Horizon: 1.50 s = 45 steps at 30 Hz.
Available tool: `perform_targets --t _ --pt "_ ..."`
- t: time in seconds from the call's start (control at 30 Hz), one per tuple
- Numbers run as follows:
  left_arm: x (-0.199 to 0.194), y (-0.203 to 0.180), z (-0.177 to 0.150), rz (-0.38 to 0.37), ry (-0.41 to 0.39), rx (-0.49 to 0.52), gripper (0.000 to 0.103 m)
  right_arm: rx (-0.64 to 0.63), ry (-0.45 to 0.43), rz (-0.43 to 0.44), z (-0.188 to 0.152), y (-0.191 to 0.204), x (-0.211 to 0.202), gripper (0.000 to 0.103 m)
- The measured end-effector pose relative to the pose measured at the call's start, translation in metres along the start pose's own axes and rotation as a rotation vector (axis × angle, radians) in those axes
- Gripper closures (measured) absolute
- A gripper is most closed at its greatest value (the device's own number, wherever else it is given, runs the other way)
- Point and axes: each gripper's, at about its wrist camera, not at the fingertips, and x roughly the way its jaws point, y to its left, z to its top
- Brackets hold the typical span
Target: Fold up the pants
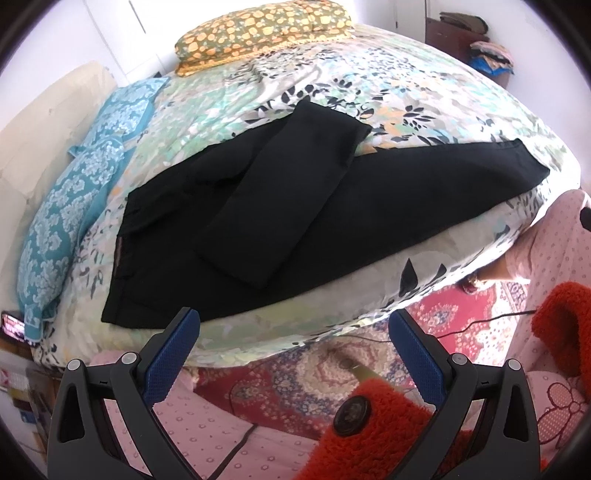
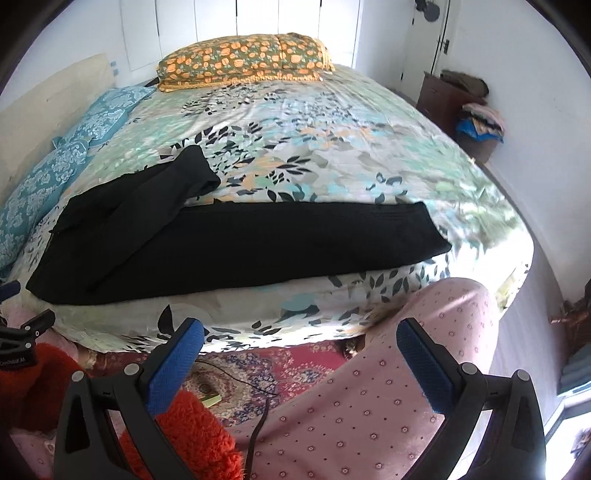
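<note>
Pants (image 1: 280, 206): black, spread along the near edge of the bed (image 1: 424, 110), waistband toward the blue pillows (image 1: 74, 192). One leg runs straight along the bed edge to its hem (image 2: 424, 229); the other is thrown back across the seat, its hem (image 1: 325, 114) pointing toward the yellow pillow (image 1: 258, 29).

Left gripper (image 1: 291, 328): jaws spread wide, holding nothing, off the bed edge below the waistband end.

Right gripper (image 2: 301, 336): likewise released and empty, off the bed edge below the straight leg.

Step in hand, as judged: folding not yet properly begun; the crossed leg wants laying flat on the straight one.

Handling notes: pinch the thrown-back hem at its edge, taking the top layer only. Carry it low over the bed toward the straight hem. Match hems and side seams before letting go. Thin cloth will likely drag and wrinkle, so pin the waistband end with the left gripper.
</note>
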Motion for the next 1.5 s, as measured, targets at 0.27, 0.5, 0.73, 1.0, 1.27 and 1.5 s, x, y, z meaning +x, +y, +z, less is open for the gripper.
perform_targets --t 0.27,0.5,0.73,1.0,1.27,1.5 --pt "0.001 0.019 -0.004 0.024 0.005 -0.077 0.001 -0.162 -0.032 0.039 0.003 0.037 -0.001 0.000" --pt "-0.003 0.063 -0.013 0.081 -0.010 -0.253 0.001 -0.308 -0.107 0.155 0.013 0.076 -0.007 0.000" --pt "-0.008 0.120 -0.031 0.158 -0.041 -0.488 0.001 -0.625 -0.309 0.398 0.041 0.168 0.023 0.000" --pt "-0.010 0.155 -0.060 0.206 -0.035 -0.634 0.001 -0.757 -0.022 0.532 0.047 0.313 0.116 0.002" --pt "-0.002 0.173 -0.075 0.198 -0.003 -0.689 0.001 -0.884 0.077 0.397 0.009 0.424 0.174 0.032" --pt "0.012 0.172 -0.073 0.161 0.044 -0.690 0.001 -0.913 0.037 0.355 0.030 0.380 0.171 0.088"
